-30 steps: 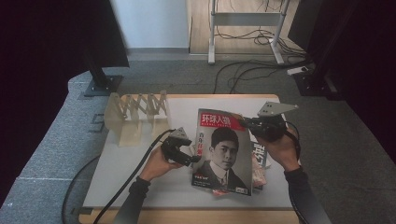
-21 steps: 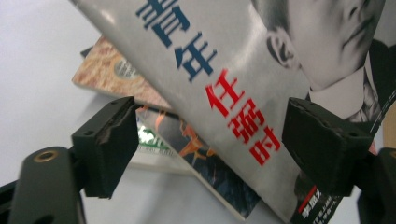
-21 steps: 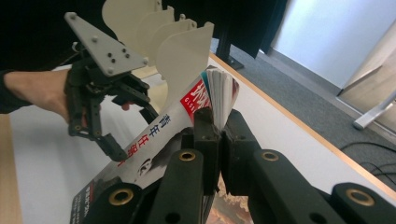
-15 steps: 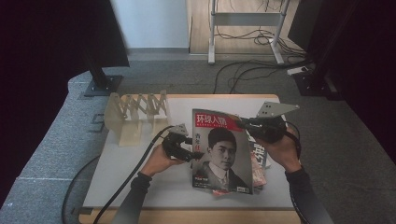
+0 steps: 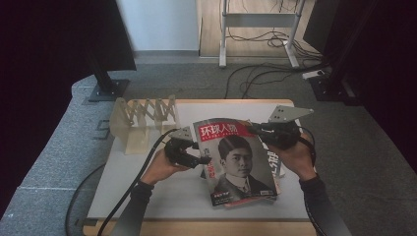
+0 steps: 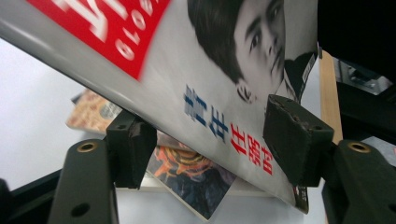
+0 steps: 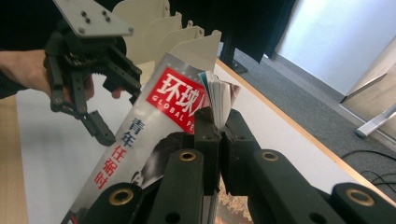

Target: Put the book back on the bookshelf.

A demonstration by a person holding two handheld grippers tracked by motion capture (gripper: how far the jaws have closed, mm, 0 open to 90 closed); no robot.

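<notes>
Magazine [image 5: 235,160] lifted: we clamp its edge in our right gripper [image 7: 215,122] while our left gripper [image 6: 211,140], jaws apart, has been closing around its spine for support.

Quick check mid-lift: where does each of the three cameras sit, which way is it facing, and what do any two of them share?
High view: above the person's side, facing forward and down on the table; both forearms, left gripper, right gripper.
Left gripper view: on the left gripper, along its jaws, which straddle the magazine.
Right gripper view: on the right gripper, clamped on the magazine's edge; a hand beyond.
Shared: all show the magazine; high and right gripper views show the folding rack.
</notes>
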